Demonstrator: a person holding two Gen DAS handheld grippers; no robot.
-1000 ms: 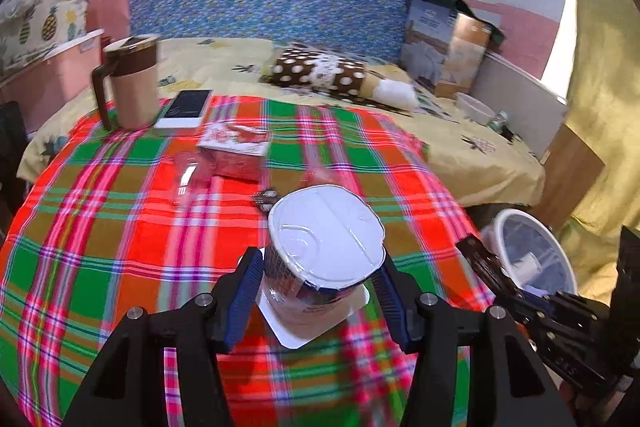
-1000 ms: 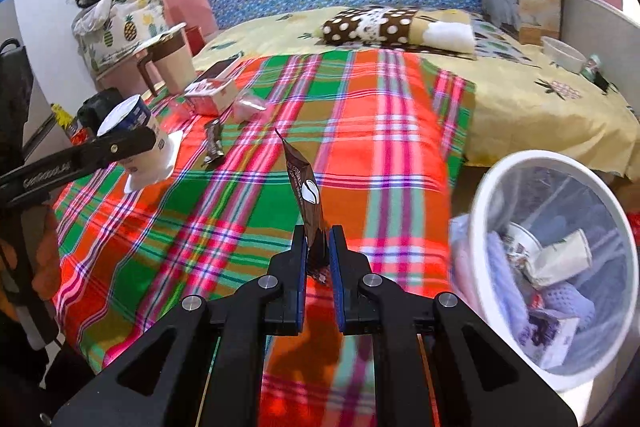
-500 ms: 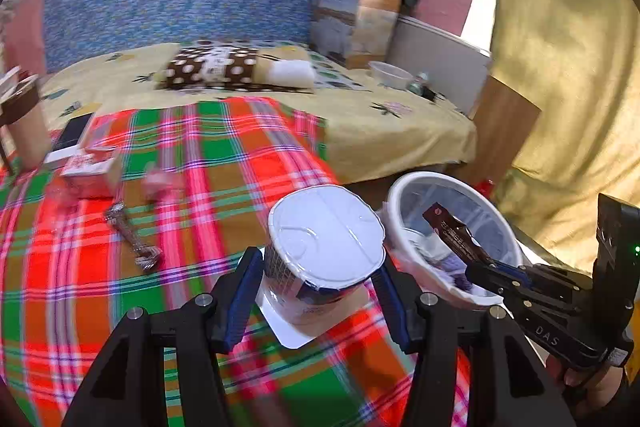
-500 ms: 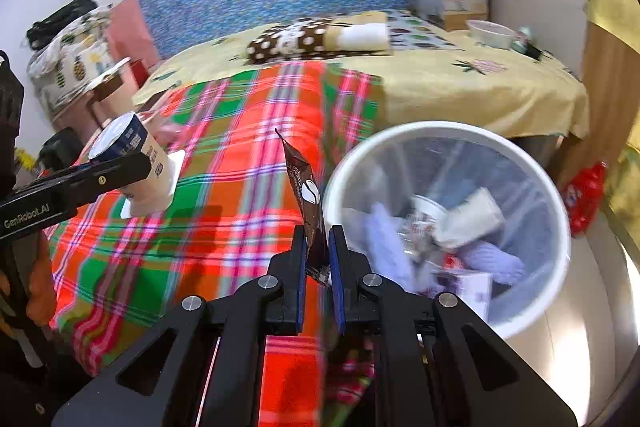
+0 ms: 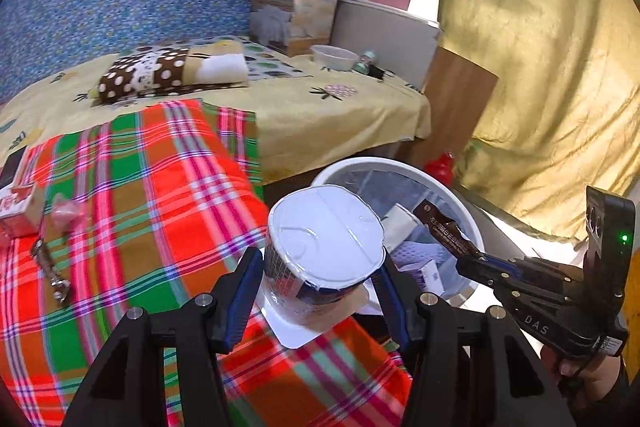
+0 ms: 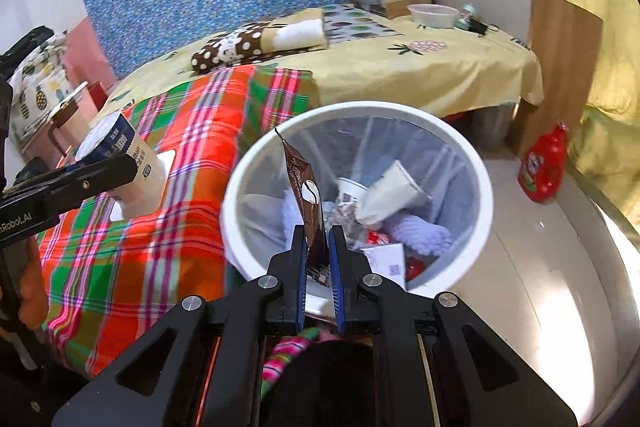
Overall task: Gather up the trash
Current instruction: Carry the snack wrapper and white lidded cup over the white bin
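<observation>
Two grippers are in the pictures, and each one carries a piece of trash. The left gripper [image 5: 316, 281] has its blue pads pressed on both sides of a sealed cup [image 5: 322, 259] with a white foil lid; the cup is tilted, and a white square tab sticks out under its base. In the right wrist view this cup [image 6: 122, 163] hangs above the checked red and green blanket [image 6: 132, 251], near the edge of the bed. The right gripper [image 6: 318, 259] has its jaws pressed together on the lower end of a brown sachet [image 6: 306, 203], which stands up between the pads. The sachet is above the open mouth of the white trash bin [image 6: 448, 131], which stands on the pale floor just beside the bed. Inside the bin lie a crumpled paper cup [image 6: 394, 195], a light purple cloth and some printed papers. In the left wrist view the same sachet [image 5: 444, 231] points over the rim of the bin [image 5: 400, 167], and part of a hand shows under the right gripper. On the blanket, well apart from the bin, lie a small red and white box [image 5: 18, 213], a pink wrapper [image 5: 66, 213] and a thin dark twisted wrapper [image 5: 50, 267]. A red bottle [image 6: 544, 167] stands on the floor beyond the bin.
</observation>
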